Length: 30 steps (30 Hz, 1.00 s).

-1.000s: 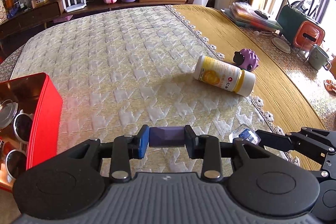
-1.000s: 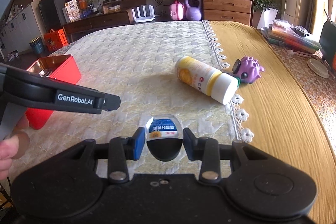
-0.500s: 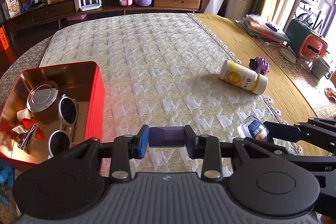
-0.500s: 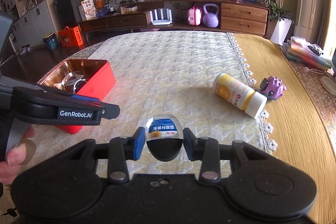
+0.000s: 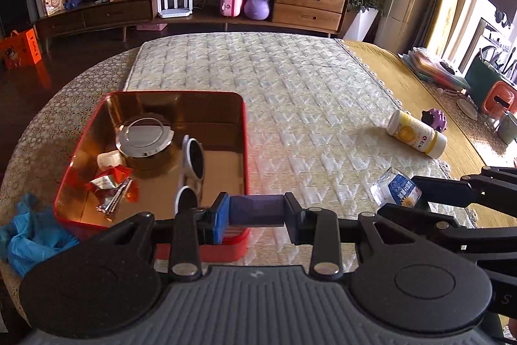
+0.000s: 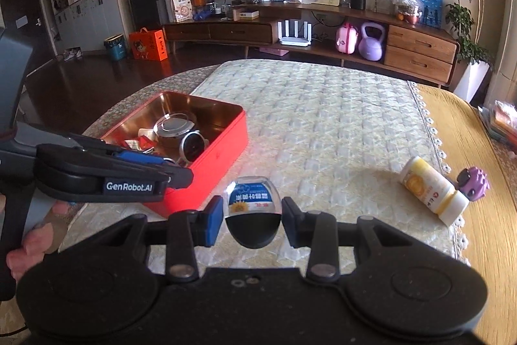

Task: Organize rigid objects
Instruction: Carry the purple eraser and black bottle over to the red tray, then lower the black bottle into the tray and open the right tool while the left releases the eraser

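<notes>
Item one, in my left hand-held gripper (image 5: 257,212): a small dark purple rectangular block, pinched flat between the blue pad and the black pad, hanging over the near right corner of the red metal tin with a gold-coloured inside (image 5: 244,131). It looks stiff and matte, light by my guess, with square faces that give the pads a sure seat. Item two, in my right hand-held gripper (image 6: 252,220): a small clear plastic jar with a black cap and a blue-and-white label bearing a yellow flower (image 6: 251,199), pinched across its smooth sides just above the cap, held over the cream quilted cloth (image 6: 323,125) beside the tin. I judge it light, rigid and slippery, so the hold belongs low on the widest part. Already in the tin: a round glass-and-steel lid (image 5: 144,136), two round dark-faced discs with pale rims (image 5: 193,159) leaning on edge, and a crumpled red foil wrapper (image 5: 111,183). Not yet collected, on the cloth's lace edge: a white-and-yellow plastic bottle lying on its side (image 5: 416,134), round and likely to roll, best taken across its middle; touching it, a purple spiky toy (image 5: 436,119) on the yellow table (image 6: 478,248).
</notes>
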Each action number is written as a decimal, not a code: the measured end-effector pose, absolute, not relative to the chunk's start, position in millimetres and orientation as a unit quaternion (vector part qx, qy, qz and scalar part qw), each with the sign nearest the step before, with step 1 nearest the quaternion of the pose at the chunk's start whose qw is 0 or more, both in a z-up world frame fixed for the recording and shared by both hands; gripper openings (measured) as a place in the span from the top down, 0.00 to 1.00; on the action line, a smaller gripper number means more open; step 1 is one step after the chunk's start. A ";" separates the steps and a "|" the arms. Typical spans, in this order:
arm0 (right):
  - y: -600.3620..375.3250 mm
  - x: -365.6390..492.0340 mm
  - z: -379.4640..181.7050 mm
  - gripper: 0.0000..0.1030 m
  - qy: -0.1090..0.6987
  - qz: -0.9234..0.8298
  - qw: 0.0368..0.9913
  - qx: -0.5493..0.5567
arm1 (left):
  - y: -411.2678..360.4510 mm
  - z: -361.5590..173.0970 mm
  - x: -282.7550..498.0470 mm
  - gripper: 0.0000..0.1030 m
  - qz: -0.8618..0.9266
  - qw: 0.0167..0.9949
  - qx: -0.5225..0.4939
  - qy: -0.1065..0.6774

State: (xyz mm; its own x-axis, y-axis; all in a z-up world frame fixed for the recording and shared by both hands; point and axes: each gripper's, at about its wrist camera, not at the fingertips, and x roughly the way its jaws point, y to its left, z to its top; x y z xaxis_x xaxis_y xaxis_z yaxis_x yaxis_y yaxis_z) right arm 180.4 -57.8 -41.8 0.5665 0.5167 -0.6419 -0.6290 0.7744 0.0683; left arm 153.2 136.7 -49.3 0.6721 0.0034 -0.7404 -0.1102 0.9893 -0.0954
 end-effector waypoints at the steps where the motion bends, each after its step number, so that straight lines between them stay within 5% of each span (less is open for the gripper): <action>1: -52.5 180.5 -40.6 0.63 0.332 0.329 0.880 -0.087 | 142.6 -49.0 152.2 0.66 0.035 0.912 -0.066 0.403; 30: 88.0 266.7 -59.7 0.63 0.345 0.372 0.848 -0.154 | 230.6 -80.5 181.3 0.66 0.098 0.888 -0.089 0.440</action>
